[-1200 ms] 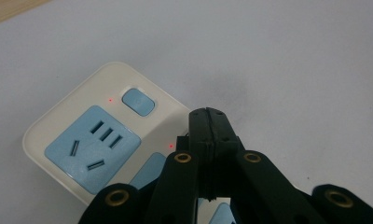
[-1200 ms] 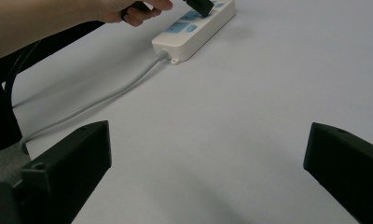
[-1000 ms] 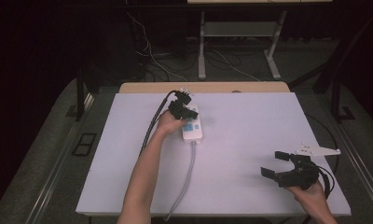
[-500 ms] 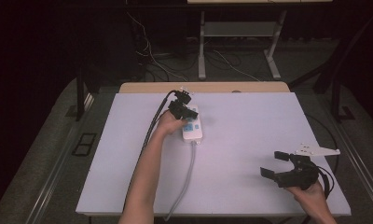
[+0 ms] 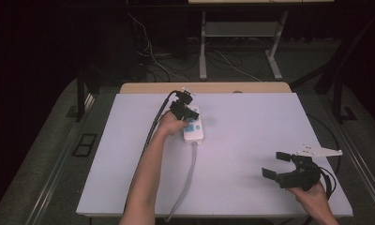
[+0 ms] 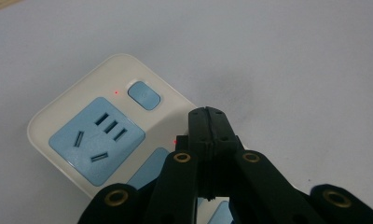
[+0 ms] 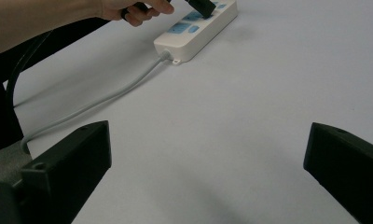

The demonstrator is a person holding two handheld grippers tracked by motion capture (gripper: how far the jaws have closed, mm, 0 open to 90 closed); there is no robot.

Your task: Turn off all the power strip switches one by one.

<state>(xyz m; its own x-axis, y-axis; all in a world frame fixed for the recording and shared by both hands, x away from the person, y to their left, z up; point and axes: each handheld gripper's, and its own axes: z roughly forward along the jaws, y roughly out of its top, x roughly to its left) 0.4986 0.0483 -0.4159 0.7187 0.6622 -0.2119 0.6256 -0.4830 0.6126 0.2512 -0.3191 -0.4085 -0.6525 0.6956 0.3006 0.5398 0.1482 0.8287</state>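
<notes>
Up near the far edge of the white table (image 5: 251,154) lies a white power strip (image 5: 195,128), its long axis running roughly toward us, and our left gripper (image 5: 189,111) sits right over its far end. From the left gripper view we see the two black jaws pressed flat together with nothing between them, their joined tip poised over the strip's upper face just beside the small blue button (image 6: 144,94) — whether the tip actually touches the plastic we cannot tell. Next to that button is a blue socket panel (image 6: 97,140) with its slots facing up, and tiny red dots glow on the cream casing near it. A second blue panel peeks out from under the jaws.

A grey cord (image 5: 185,180) leaves the near end of the strip and trails across the table toward our side, running off the front edge close to our left forearm (image 5: 146,183). The gripper's own black cable (image 5: 155,124) curves off to the left of the hand.

Our right gripper (image 5: 283,167) rests well apart from all this, near the table's right front corner. Its jaws are spread wide — in the right gripper view they stand at either side of bare tabletop, gripping nothing, and farther off that view shows the strip, the cord and the left hand (image 7: 138,9).
</notes>
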